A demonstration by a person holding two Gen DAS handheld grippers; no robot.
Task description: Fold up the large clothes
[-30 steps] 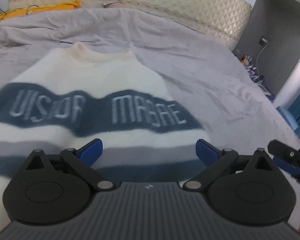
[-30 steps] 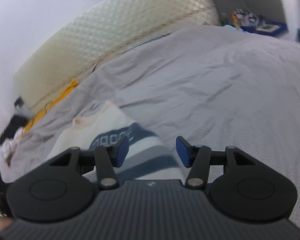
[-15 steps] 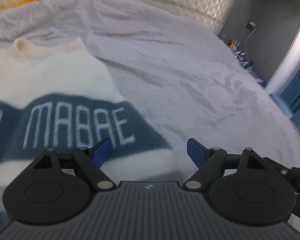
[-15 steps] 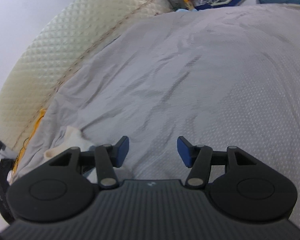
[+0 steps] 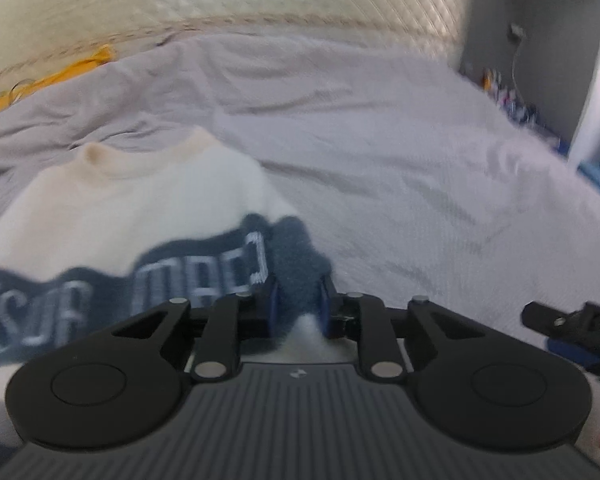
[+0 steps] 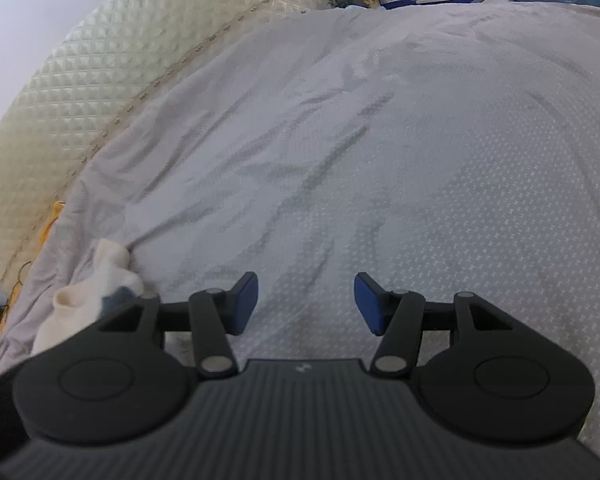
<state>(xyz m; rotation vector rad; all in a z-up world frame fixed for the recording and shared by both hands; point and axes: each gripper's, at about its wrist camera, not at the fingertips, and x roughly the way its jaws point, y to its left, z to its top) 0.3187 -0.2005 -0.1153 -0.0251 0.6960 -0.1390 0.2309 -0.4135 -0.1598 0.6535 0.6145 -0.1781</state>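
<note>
The white sweater (image 5: 112, 208) with a dark blue band lies on the grey bed (image 5: 400, 168). The left gripper (image 5: 298, 304) has its fingers clenched on the sweater's right edge. The right gripper (image 6: 306, 304) hovers beside it, fingers released, above bare bedcover.

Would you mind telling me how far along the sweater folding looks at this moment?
Early stage. Done: the sweater lies on the bedspread, collar toward the headboard. In hand: the left gripper is shut on the sweater's dark-banded right edge, while the right gripper is open over bare bedspread, holding nothing. Left: no completed fold shows, so the folds remain to be made.
</note>
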